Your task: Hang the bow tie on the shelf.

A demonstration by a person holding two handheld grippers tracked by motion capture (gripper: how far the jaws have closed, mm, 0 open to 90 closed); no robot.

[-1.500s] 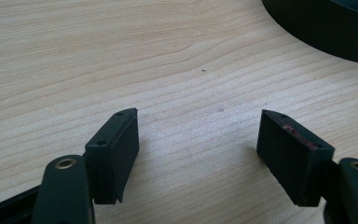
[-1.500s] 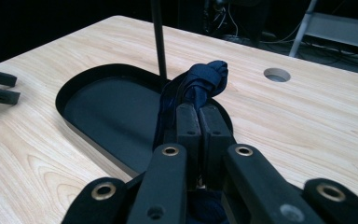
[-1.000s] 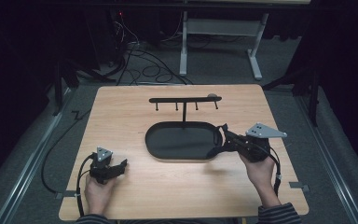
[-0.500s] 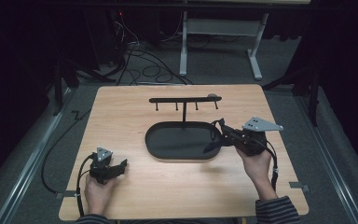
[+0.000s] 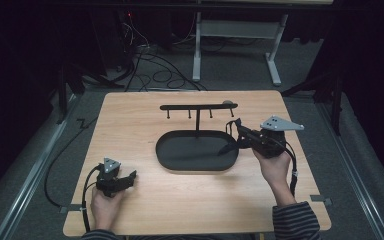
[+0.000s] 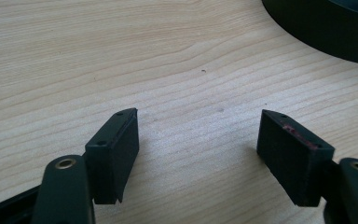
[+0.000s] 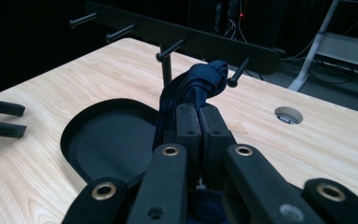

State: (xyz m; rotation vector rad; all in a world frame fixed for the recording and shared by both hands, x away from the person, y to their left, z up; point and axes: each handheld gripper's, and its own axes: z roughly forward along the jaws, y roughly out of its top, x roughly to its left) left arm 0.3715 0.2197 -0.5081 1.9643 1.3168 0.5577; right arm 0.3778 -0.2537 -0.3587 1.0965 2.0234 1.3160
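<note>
Since the earlier high views, the right gripper (image 5: 236,134) has lifted a little and drawn toward the far side of the table, closer to the rack, while the left gripper (image 5: 125,179) has kept its place at the near left.

Pinched between the right gripper's (image 7: 198,116) jaws is a dark blue cloth (image 7: 196,85): in the right gripper view the two black pads sit pressed together on it, with a bunched knot of fabric sticking out past their tips and more hanging down on the left side and below the jaws. In the high view the cloth (image 5: 228,148) trails down from the gripper toward the right end of the black oval tray (image 5: 169,155), over its rim. The bunched end is close to the pegs of the black rack (image 7: 200,39), just in front of the rightmost peg (image 7: 238,72); whether it touches that peg I cannot tell.

The rack (image 5: 198,106) stands on a thin post rising from the far side of the tray.

Over at the near left, the left gripper (image 6: 198,140) lies low on the wooden table (image 6: 121,60), its jaws spread wide with nothing but bare wood between them. An edge of the tray (image 6: 326,32) shows at the far right of the left gripper view.
</note>
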